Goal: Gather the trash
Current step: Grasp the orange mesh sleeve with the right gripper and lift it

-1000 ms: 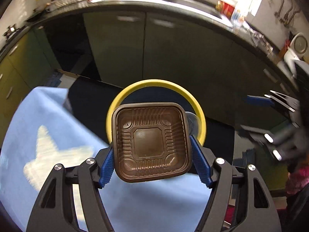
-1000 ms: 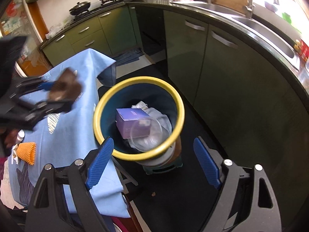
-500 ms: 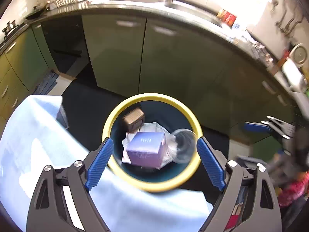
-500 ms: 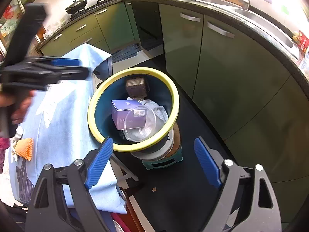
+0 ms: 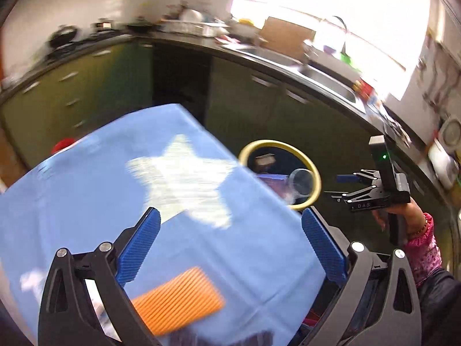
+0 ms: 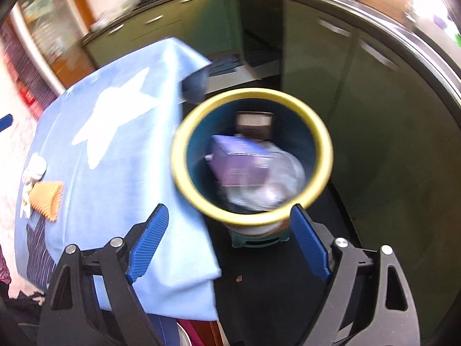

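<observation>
While both grippers hang spread and empty, the trash sits in the bin

Left gripper hovers over the blue tablecloth, its jaws wide apart with nothing between them; an orange ridged piece lies on the cloth just below and between its fingers. Right gripper is likewise spread, holding nothing, with the yellow-rimmed bin just ahead of its fingertips beside the table edge. Inside the bin lie a brown tray, a purple box and a clear cup
</observation>
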{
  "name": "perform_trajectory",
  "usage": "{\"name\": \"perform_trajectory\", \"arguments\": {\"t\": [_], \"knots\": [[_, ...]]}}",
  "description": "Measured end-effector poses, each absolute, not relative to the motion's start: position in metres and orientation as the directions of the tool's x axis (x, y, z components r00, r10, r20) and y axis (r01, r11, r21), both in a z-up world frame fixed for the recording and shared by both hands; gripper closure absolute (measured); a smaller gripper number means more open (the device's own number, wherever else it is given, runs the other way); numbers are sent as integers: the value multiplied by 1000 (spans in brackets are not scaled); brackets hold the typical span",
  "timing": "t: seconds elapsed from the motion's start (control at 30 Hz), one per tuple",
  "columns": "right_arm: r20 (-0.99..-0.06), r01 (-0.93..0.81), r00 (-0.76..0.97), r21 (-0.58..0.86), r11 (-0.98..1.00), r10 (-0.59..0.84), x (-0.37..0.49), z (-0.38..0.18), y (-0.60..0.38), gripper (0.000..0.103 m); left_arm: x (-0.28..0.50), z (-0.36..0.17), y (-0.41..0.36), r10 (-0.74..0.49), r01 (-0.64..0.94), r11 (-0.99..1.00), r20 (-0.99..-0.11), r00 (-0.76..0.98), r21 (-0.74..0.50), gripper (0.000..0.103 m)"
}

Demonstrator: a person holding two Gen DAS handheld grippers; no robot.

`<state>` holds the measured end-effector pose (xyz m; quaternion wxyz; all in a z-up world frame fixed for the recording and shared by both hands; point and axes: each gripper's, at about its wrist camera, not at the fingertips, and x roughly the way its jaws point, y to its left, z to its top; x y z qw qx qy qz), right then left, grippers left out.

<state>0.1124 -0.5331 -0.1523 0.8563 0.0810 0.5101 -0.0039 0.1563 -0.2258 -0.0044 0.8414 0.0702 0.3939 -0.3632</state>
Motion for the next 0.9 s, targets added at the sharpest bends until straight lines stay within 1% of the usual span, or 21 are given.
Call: {"name": "perform_trajectory", "arguments": {"t": [0.1,0.17,0.3,0.37,0.53,0.7,0.9], "knots": [[-881,-22,457,129,991,125,127,-155,-498,22,140,-4,-178,-488,600,793,-700,522,-106,5],[-882,-115,441,127,985,165,138,-155,-470,22,127,-7,-145,-448,550,831,-696,561,-91,5],[-873,-317,390,170,933,292,157,-154,-411,22,107,-19,-92,-407,484,869,-708,577,-105,5],[-863,-455,350,183,871,364,163,-153,-371,22,98,-26,-70,-395,454,883,-712,580,-120,5],[-870,-702,266,120,702,414,165,-157,-290,22,78,-40,-41,-391,416,896,-717,577,-154,5],[-898,-834,179,79,547,402,172,-166,-239,22,64,-47,-29,-400,408,896,-711,578,-172,5],[-922,-864,129,77,498,366,190,-178,-220,22,59,-51,-31,-399,410,896,-718,571,-171,5]]}}
